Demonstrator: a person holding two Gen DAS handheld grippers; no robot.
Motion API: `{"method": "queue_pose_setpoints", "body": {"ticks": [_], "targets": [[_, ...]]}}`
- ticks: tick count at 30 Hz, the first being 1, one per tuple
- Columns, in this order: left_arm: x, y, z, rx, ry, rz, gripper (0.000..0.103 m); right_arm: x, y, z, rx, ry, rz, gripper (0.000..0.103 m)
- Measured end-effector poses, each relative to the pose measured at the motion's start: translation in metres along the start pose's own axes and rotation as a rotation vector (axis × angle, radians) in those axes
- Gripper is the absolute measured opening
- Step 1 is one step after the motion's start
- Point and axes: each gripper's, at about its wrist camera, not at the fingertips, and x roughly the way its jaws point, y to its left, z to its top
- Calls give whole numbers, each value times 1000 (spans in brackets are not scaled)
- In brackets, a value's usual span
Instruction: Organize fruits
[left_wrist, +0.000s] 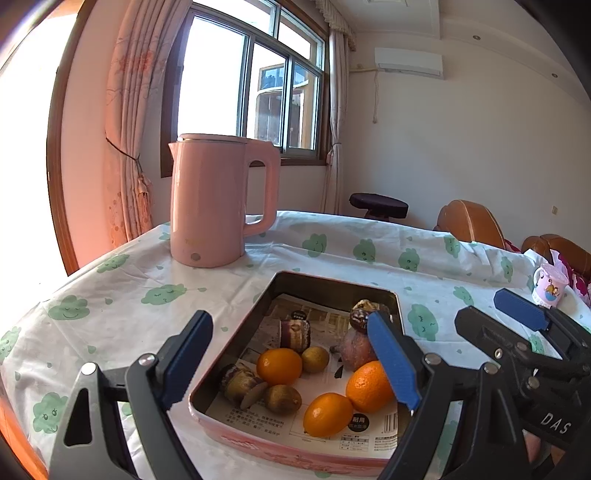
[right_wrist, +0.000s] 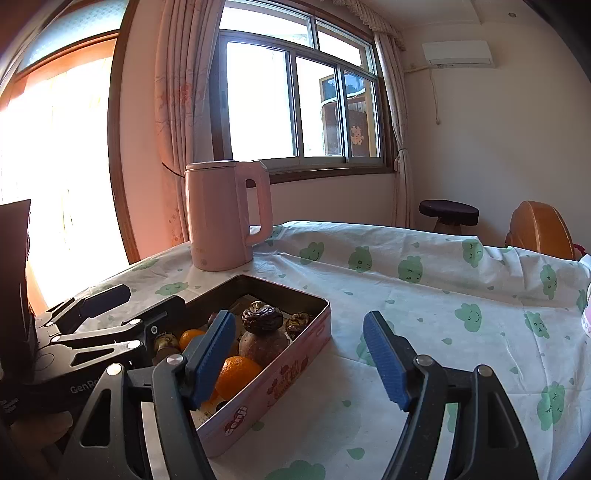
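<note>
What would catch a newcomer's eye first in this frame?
Probably the pink tin near the table's front edge, lined with printed paper and holding three oranges among brown fruits. Behind it, toward the window, a tall pink kettle stands on the cloud-print tablecloth. The left tongs hang open over the tin, gripping nothing.

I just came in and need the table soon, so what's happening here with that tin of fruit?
A person is sorting fruit with a hand-held gripper in each hand. The left gripper hangs open over the pink tin, which holds three oranges, kiwis and darker fruits on paper. The right gripper is open beside the tin, holding nothing. A pink kettle stands behind the tin.
</note>
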Motion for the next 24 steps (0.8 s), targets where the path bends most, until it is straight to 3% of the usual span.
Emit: {"method": "queue_pose_setpoints", "body": {"ticks": [6, 24], "targets": [[-2, -5, -1, 13, -3, 4, 95, -7, -3, 0, 2, -6, -9, 75], [-9, -22, -1, 55, -8, -21, 102, -29, -22, -1, 31, -31, -61, 77]]}}
